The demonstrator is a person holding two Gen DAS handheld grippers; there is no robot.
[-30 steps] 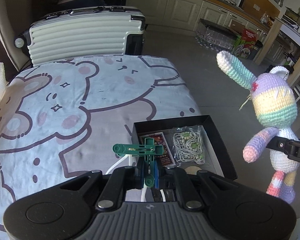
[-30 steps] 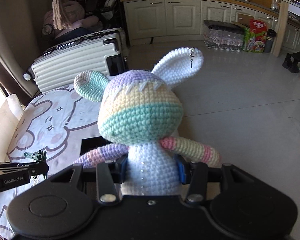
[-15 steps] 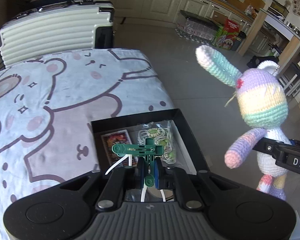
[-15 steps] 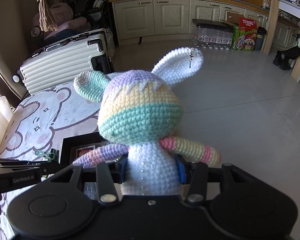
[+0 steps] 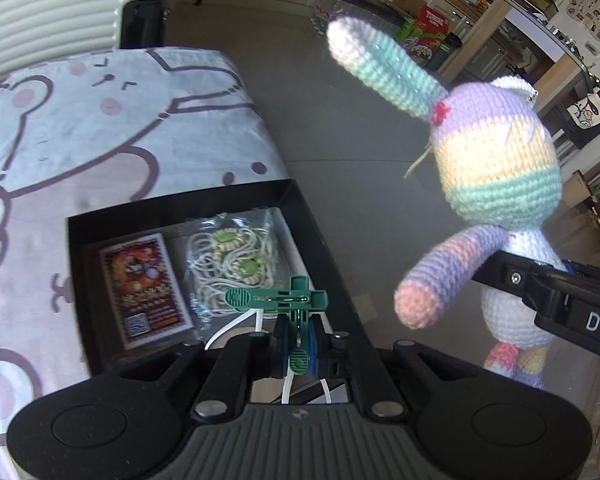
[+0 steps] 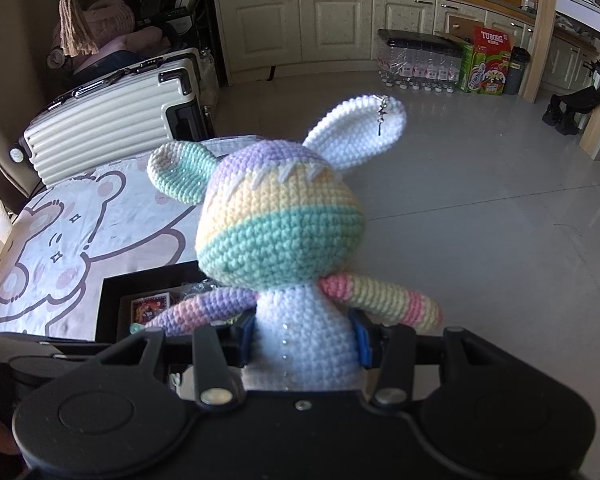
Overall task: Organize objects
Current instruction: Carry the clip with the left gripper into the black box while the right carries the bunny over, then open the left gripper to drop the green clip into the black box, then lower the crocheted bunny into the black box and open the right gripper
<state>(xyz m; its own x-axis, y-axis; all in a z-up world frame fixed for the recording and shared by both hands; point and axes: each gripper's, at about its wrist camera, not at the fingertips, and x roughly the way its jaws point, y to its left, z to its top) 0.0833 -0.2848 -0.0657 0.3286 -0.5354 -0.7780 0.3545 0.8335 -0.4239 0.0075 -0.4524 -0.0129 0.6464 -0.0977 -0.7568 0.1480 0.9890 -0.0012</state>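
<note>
Fingers of the left gripper (image 5: 296, 340) are pressed together on the tail of a green plastic clip (image 5: 278, 300), so the cross-shaped head of the clip stands out just beyond the fingertips, with thin white straps hanging under it. I think it is held by the tail so that the head can go down first. Directly below and just past these fingers lies an open black box (image 5: 320, 232) on the bed (image 5: 100, 120). Inside it, to the left of the fingers, is a pack of cards (image 5: 146, 288), and ahead of the fingertips a clear bag of coiled cord with green beads (image 5: 228, 256); a free part of the floor of the box seems to be under the clip.

Fingers of the right gripper (image 6: 304, 340) are clamped on the white body of a crocheted rabbit (image 6: 280, 232), one pad on each side of the waist, so the head and ears stand upright above the fingers and the arms hang free over them. It hangs in the air, to the right of the left fingers and beyond the box edge, probably waiting for its turn.

Farther beyond both pairs of fingers, a ribbed white suitcase (image 6: 112, 124) stands at the far end of the bed.
</note>
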